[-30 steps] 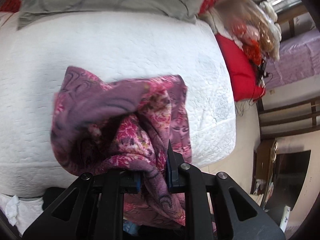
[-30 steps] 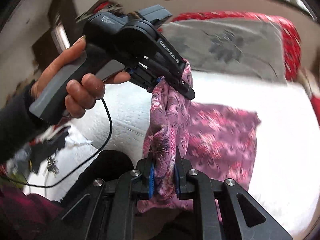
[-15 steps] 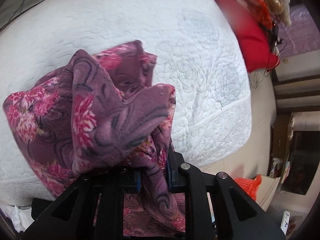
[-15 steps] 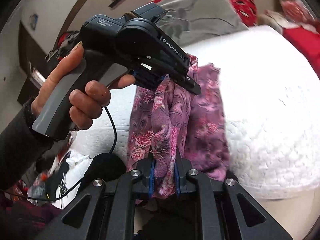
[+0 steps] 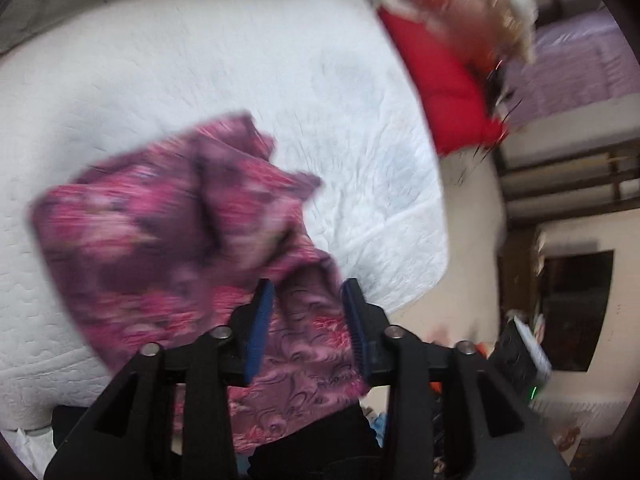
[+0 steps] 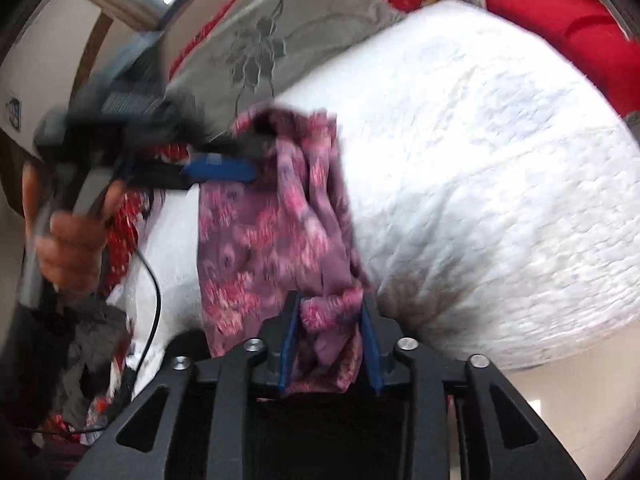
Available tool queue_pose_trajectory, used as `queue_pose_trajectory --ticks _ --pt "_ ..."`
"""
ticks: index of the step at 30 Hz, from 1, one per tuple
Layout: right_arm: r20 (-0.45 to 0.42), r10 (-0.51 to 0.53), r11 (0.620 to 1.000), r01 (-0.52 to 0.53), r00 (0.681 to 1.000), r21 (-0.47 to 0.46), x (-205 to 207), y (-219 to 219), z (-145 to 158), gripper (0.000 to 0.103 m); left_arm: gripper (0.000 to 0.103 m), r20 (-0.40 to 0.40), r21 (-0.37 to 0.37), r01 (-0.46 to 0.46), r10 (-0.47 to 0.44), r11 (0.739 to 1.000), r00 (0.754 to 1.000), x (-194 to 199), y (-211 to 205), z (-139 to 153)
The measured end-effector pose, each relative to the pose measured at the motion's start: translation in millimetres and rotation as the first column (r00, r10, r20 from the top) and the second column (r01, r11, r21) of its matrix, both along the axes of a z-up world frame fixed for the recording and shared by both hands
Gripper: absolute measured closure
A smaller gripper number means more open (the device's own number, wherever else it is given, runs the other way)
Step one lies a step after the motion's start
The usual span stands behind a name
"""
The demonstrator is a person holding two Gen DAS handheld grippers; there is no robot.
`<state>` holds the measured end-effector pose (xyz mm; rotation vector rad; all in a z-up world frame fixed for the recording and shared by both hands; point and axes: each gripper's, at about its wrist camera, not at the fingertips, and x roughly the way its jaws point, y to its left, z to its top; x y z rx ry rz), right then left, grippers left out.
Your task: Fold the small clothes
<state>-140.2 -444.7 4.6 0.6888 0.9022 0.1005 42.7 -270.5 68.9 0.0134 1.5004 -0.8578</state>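
Note:
A small purple garment with pink flowers (image 5: 168, 236) lies bunched at the near edge of the white quilted bed (image 5: 248, 64). My left gripper (image 5: 308, 292) has its jaws parted, with the cloth loose between the blue pads. In the right wrist view the same garment (image 6: 272, 240) hangs blurred between both grippers. My right gripper (image 6: 328, 304) also has its jaws parted, with a fold of cloth between them. The left gripper (image 6: 224, 160) shows there too, held in a hand at the garment's top edge.
A grey pillow (image 6: 272, 40) lies at the head of the bed. Red cushions (image 5: 444, 84) and a heap of bedding sit beside the bed. Dark wooden furniture (image 5: 576, 304) stands past the bed's edge. Clutter and a cable (image 6: 152, 304) lie near the bed's side.
Both grippers were clamped on the garment; now both pairs of jaws have spread apart. The garment has dropped lower onto the bed's near edge. Both views are motion-blurred.

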Motion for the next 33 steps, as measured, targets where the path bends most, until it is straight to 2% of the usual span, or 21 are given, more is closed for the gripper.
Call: queue_pose_trajectory --ticks 1,3,4,6,9,11,14,17,19,23,25,26,27,28,29,31,33 --pt "0.036 -0.027 1.0 0.027 0.999 0.006 -1.4 -8.2 8.5 0.068 0.048 0.035 -0.023 -0.043 0.044 0.999 0.998 4.5 20.4 6.4" --pt "0.089 -0.05 0.999 0.048 0.995 0.025 3.1 -18.5 20.5 0.061 0.045 0.08 -0.043 -0.134 0.137 0.99 0.987 14.1 54.3 9.6" --pt "0.113 -0.054 0.998 0.052 0.992 0.026 11.1 -22.0 27.9 0.059 0.045 0.073 -0.053 -0.189 0.192 0.981 0.979 19.5 74.7 5.0" --pt "0.149 -0.031 1.0 0.03 0.988 0.006 30.3 -19.9 37.5 0.05 0.045 0.012 -0.07 -0.277 0.279 0.958 0.96 25.9 106.8 -11.0" --pt "0.15 0.027 0.997 -0.017 0.988 -0.071 73.9 -9.2 39.0 0.045 0.045 -0.092 -0.082 -0.358 0.351 0.93 0.932 25.7 136.9 -36.3" --pt "0.114 0.04 0.993 -0.027 0.993 -0.111 102.2 -1.8 33.6 0.045 0.045 -0.123 -0.101 -0.377 0.364 0.921 0.923 23.1 147.6 -45.9" --pt "0.052 0.052 0.989 -0.044 0.997 -0.139 134.0 6.6 21.9 0.044 0.045 -0.147 -0.134 -0.366 0.347 0.921 0.926 15.6 144.4 -53.5" --pt "-0.011 0.04 0.983 -0.041 0.999 -0.179 151.8 8.6 5.7 0.042 0.043 -0.105 -0.136 -0.344 0.332 0.929 0.937 19.3 138.4 -51.6" --pt "-0.027 0.018 0.985 -0.022 0.999 -0.17 154.8 2.6 -3.3 0.042 0.04 -0.08 -0.129 -0.339 0.331 0.932 0.94 15.5 126.8 -49.6" --pt "-0.051 -0.023 0.995 0.018 0.998 -0.098 162.8 -10.7 -19.5 0.041 0.04 -0.061 -0.118 -0.372 0.367 0.921 0.928 21.7 125.0 -52.1" --pt "-0.052 -0.033 0.998 0.03 0.998 -0.063 165.7 -14.2 -24.0 0.046 0.042 -0.023 -0.128 -0.373 0.373 0.919 0.927 20.6 124.5 -52.0" --pt "-0.032 -0.019 0.999 0.017 0.999 -0.045 166.3 -13.3 -23.6 0.065 0.057 0.017 -0.118 -0.367 0.372 0.923 0.928 18.5 124.4 -50.7" --pt "-0.001 0.008 0.999 -0.008 1.0 -0.044 166.3 -9.6 -19.4 0.098 0.064 0.053 -0.102 -0.362 0.368 0.927 0.928 17.1 124.2 -49.5" --pt "0.03 0.046 0.998 -0.045 0.998 -0.048 166.8 -3.0 -12.2 0.097 0.075 0.086 -0.091 -0.355 0.363 0.93 0.928 16.2 126.2 -47.4" --pt "0.052 0.06 0.997 -0.058 0.997 -0.043 165.2 0.8 -5.5 0.097 0.077 0.101 -0.094 -0.358 0.367 0.929 0.925 16.7 129.7 -46.3" --pt "0.182 0.106 0.989 -0.122 0.978 0.078 160.0 6.3 15.2 0.098 0.077 0.092 -0.104 -0.396 0.405 0.912 0.909 20.1 146.1 -45.6" --pt "0.255 0.102 0.985 -0.134 0.961 0.11 154.6 7.4 27.3 0.098 0.077 0.066 -0.124 -0.428 0.438 0.895 0.896 25.0 158.3 -47.1"
